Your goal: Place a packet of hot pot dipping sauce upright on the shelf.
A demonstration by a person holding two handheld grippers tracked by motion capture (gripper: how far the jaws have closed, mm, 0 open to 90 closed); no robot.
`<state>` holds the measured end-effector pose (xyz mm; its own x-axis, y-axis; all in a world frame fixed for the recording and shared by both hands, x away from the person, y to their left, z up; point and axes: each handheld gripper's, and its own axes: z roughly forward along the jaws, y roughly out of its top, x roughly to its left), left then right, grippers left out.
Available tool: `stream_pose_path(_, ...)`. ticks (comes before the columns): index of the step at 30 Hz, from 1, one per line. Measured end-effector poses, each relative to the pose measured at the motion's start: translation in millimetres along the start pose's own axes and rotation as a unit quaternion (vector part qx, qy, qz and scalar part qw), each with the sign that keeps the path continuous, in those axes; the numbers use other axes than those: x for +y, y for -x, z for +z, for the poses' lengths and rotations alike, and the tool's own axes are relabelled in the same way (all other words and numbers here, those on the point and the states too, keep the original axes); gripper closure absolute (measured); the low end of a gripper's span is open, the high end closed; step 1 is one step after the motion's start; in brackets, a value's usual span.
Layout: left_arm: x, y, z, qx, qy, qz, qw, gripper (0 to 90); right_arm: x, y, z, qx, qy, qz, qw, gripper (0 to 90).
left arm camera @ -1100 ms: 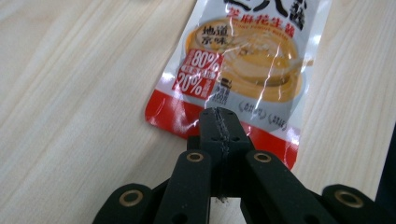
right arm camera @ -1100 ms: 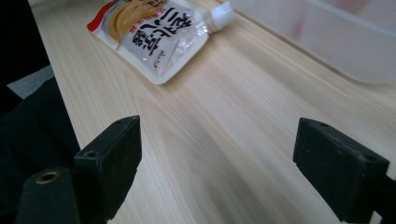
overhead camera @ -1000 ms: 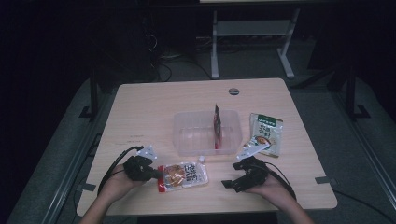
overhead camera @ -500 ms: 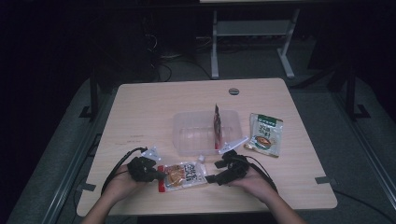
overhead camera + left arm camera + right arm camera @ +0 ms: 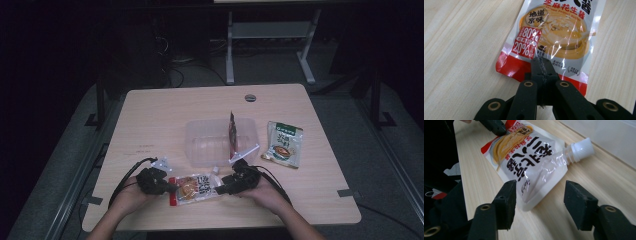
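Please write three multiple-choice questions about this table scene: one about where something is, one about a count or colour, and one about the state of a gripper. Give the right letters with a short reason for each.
1. Where does the spouted sauce pouch lie?
A. inside the clear container
B. flat on the table between the two grippers
C. on the floor

2. What colour is the pouch's screw cap?
A. white
B. green
C. black

3. How does the left gripper stand?
A. wide open above the pouch
B. shut on the pouch's red bottom edge
C. resting in the clear container

Answers:
1 B, the high view shows it on the table, in front of the clear container.
2 A, the right gripper view shows a white cap.
3 B, its jaws meet on the red edge; the right gripper has its jaws apart around the spout end, having just been closing.
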<state>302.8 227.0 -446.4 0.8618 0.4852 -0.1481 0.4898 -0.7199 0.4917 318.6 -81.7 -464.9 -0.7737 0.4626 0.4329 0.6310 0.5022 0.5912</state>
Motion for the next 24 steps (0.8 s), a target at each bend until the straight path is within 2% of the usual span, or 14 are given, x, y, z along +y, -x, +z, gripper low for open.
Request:
stream_pose_path(7,-1.2,-0.7,0.1,-0.003,0.004,-0.002,1.0,90.0,0.7,5.4,4.2,0.011,0.004,0.025,0.9996,57.3)
stream_pose_path(11,-1.3,-0.4,-0.1,-0.002,0.003,-0.001,1.0,90.0,3.5,8.1,10.3,0.024,0.016,0.037,0.9989,60.2)
stream_pose_path(13,-1.3,-0.1,-0.1,-0.002,0.003,-0.001,1.0,90.0,5.9,8.5,12.8,0.023,0.015,0.039,0.9989,62.1)
stream_pose_path(19,-2.0,-2.1,-0.5,-0.007,0.003,0.0,1.0,90.0,6.1,11.1,15.9,0.041,0.015,0.049,0.9978,68.4)
stream_pose_path(21,-1.9,-2.1,-0.5,-0.007,0.003,0.0,1.0,90.0,6.1,11.3,19.7,0.056,0.015,0.054,0.9969,70.3)
stream_pose_path(24,-2.4,-1.7,-0.3,-0.006,0.005,-0.001,1.0,90.0,8.0,9.3,24.4,0.063,0.013,0.048,0.9967,72.1)
